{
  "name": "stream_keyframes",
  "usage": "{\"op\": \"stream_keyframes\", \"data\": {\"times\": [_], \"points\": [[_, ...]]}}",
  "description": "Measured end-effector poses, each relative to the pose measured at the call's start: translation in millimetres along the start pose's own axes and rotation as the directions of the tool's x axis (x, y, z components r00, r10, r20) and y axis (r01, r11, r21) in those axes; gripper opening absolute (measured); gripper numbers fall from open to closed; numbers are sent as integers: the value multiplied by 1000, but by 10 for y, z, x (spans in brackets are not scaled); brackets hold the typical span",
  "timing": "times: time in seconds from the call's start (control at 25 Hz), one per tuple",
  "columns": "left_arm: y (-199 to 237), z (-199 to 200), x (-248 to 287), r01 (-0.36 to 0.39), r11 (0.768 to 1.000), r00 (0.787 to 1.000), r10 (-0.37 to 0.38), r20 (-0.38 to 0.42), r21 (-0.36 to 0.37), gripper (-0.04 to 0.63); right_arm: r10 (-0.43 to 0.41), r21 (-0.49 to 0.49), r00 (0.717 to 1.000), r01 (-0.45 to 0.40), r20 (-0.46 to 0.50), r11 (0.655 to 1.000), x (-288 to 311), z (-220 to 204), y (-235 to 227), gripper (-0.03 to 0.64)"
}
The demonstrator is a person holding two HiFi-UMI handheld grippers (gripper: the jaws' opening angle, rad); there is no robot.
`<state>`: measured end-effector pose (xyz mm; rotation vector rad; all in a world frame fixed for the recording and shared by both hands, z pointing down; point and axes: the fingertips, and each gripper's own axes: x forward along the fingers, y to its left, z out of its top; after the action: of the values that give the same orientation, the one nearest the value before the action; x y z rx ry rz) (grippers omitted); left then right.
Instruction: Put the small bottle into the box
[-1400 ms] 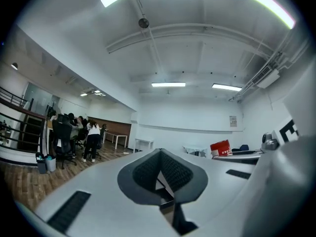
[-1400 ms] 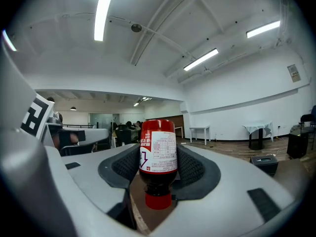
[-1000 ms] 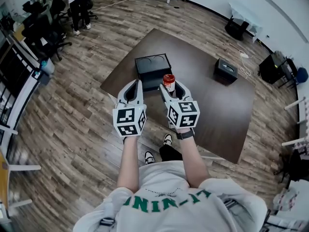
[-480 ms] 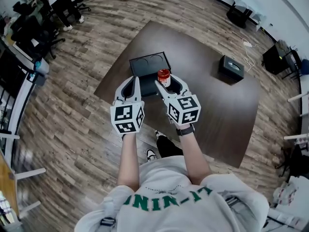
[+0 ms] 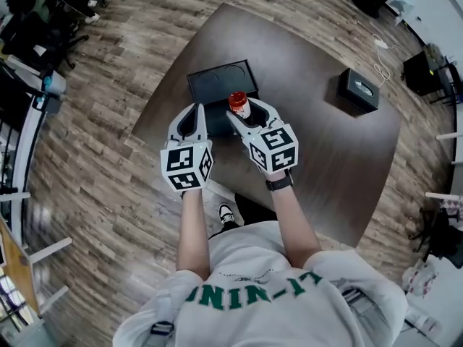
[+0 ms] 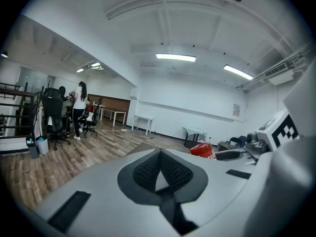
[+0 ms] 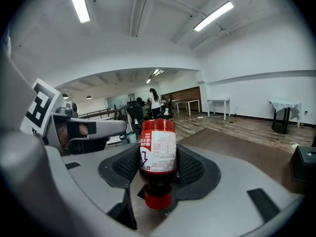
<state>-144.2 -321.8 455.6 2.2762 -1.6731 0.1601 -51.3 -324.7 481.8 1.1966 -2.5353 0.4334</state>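
Note:
A small bottle (image 5: 237, 104) with dark liquid, a red-and-white label and a red cap sits between the pads of my right gripper (image 5: 243, 111), which is shut on it. In the right gripper view the bottle (image 7: 158, 154) points its cap toward the camera. It hangs above the front right edge of the open black box (image 5: 217, 84) on the dark brown table (image 5: 318, 143). My left gripper (image 5: 192, 116) hovers beside it at the box's front left, shut with nothing between its pads (image 6: 148, 169). The bottle's red end (image 6: 202, 150) shows at the right of the left gripper view.
A black tissue box (image 5: 358, 90) stands on the table to the right. The table's near edge runs just under my grippers, with wooden floor around it. Office chairs and desks (image 5: 29, 20) stand far to the left. People (image 6: 79, 107) stand in the background.
Both grippers have edged toward the box, the right one still holding the bottle. The head view has shifted a little.

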Motion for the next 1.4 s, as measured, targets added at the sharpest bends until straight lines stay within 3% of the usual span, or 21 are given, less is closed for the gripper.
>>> {"op": "stream_keyframes", "data": {"times": [0.36, 0.72, 1.08, 1.4], "points": [[200, -254, 393, -13, 999, 999, 11, -46, -31, 12, 49, -7, 991, -51, -127, 999, 455, -488, -226, 230], [329, -475, 740, -2, 1000, 998, 0, -68, -28, 12, 73, -86, 951, -103, -300, 991, 837, -1066, -457, 230], [359, -747, 1018, 8, 1000, 996, -8, -89, -2, 12, 141, -218, 861, -277, -489, 936, 1244, -1609, -546, 230], [442, -861, 1153, -11, 1000, 995, 11, -103, 0, 12, 149, -344, 749, -459, -646, 819, 1459, -2115, -568, 231]]}}
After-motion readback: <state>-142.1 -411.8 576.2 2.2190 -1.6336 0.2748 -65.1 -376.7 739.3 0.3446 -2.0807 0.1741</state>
